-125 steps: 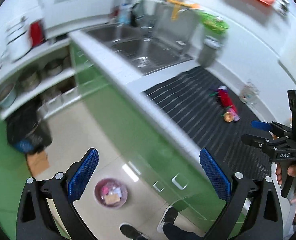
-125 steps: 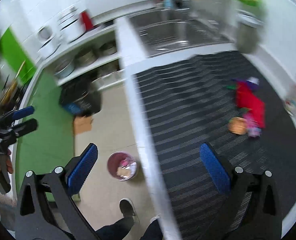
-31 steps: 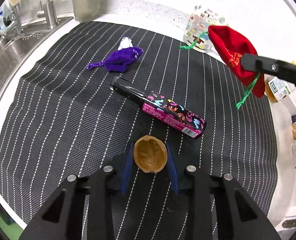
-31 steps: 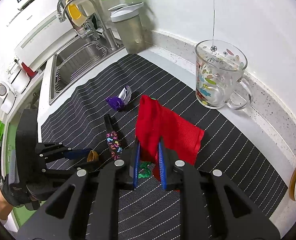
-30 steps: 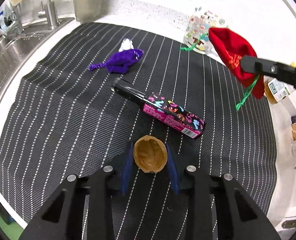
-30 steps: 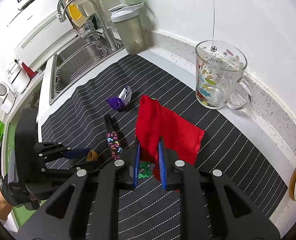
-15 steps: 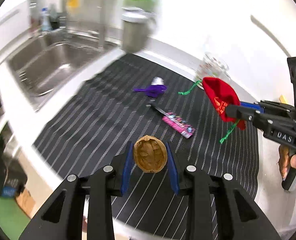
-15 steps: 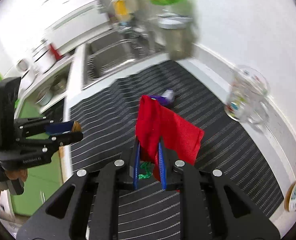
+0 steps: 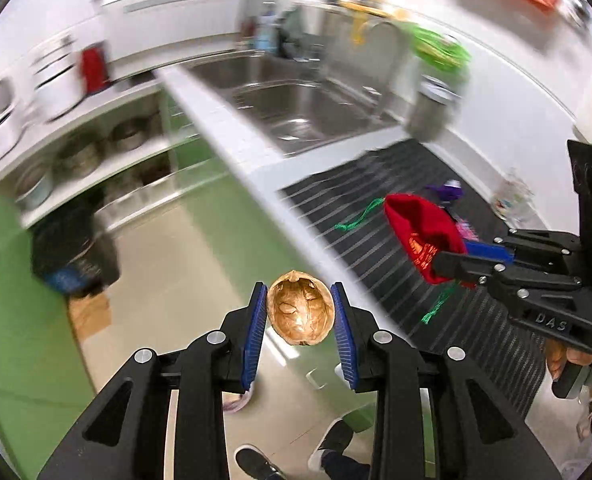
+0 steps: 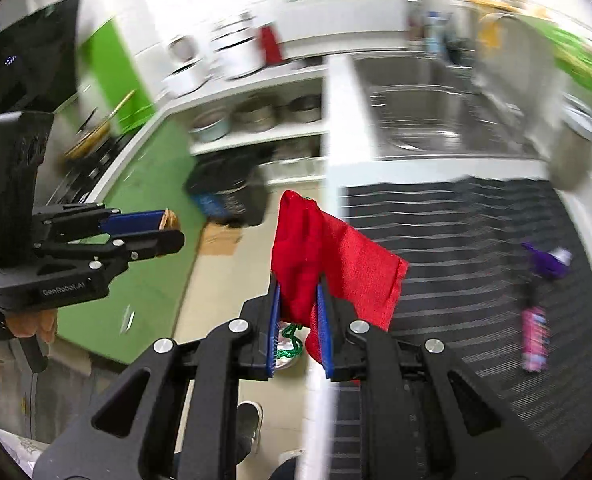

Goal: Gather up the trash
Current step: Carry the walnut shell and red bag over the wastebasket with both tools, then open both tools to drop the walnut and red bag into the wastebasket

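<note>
Now your left claw (image 9: 299, 315), clamped on the walnut shell (image 9: 300, 308), has swung out over the floor (image 9: 184, 264), your right claw (image 10: 298, 322) still pinching the red pouch (image 10: 328, 264) at the desk (image 10: 332, 160) edge.

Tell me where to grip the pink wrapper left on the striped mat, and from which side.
Grip the pink wrapper across its narrow middle, coming from above. It lies flat and long on the mat, so its short sides fit between the fingers.
</note>
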A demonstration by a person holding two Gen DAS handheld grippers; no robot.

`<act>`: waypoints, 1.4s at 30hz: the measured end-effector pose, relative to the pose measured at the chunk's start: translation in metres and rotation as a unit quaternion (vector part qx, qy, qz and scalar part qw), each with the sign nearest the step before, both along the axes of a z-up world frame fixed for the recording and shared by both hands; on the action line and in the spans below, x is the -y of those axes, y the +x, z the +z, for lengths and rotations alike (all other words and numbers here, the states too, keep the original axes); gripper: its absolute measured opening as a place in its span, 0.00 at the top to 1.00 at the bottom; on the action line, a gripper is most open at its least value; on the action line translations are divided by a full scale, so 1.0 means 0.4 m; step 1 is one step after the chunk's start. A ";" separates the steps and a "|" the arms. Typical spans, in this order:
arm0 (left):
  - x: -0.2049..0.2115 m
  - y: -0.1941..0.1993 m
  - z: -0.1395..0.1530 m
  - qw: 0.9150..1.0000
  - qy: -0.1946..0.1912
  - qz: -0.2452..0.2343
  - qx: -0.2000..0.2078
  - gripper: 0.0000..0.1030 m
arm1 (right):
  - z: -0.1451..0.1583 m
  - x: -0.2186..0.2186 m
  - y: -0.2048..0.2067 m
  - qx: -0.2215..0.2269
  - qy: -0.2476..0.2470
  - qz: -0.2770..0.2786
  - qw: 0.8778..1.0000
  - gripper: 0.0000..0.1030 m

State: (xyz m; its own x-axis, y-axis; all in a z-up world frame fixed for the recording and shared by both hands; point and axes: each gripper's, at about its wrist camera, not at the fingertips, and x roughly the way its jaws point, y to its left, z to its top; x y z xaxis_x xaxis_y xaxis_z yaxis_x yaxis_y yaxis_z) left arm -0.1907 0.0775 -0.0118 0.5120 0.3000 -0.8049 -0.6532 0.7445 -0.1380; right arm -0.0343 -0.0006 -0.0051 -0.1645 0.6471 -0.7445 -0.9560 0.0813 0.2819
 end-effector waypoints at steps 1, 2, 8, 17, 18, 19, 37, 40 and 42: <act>-0.015 -0.050 -0.007 1.000 -0.001 0.013 0.000 0.69 | -0.009 -0.025 -0.040 -0.002 -0.003 0.011 1.000 0.84; -0.026 -0.075 -0.013 1.000 -0.002 0.020 -0.001 0.69 | -0.017 -0.042 -0.064 -0.003 -0.005 0.018 1.000 0.84; -0.106 -0.229 -0.084 0.999 -0.023 0.042 0.004 0.69 | -0.100 -0.157 -0.223 -0.020 -0.034 0.042 0.998 0.84; -0.227 -0.311 -0.444 0.997 -0.058 0.048 -0.008 0.69 | -0.441 -0.292 -0.326 -0.030 -0.066 0.042 0.996 0.85; -0.235 -0.314 -0.490 0.997 -0.063 0.049 -0.008 0.69 | -0.476 -0.303 -0.332 -0.031 -0.067 0.042 0.996 0.85; -0.244 -0.315 -0.550 0.997 -0.065 0.049 -0.010 0.69 | -0.517 -0.314 -0.339 -0.031 -0.068 0.043 0.996 0.85; -0.288 -0.393 -0.970 0.988 -0.111 0.104 -0.001 0.05 | -0.883 -0.358 -0.376 -0.028 -0.100 0.057 0.993 0.84; -0.290 -0.420 -0.960 0.986 -0.116 0.117 0.005 0.05 | -0.897 -0.364 -0.396 -0.031 -0.105 0.068 0.992 0.84; -0.299 -0.447 -0.950 0.984 -0.120 0.130 0.013 0.05 | -0.905 -0.374 -0.413 -0.035 -0.106 0.076 0.991 0.85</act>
State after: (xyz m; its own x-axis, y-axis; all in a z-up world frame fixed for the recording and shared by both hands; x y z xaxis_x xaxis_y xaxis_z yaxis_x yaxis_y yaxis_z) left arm -0.3693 0.1971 -0.3920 0.4648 0.2270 -0.8558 -0.8114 0.4959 -0.3092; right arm -0.1995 0.1491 -0.3672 -0.3036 0.4410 -0.8446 -0.9407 0.0022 0.3393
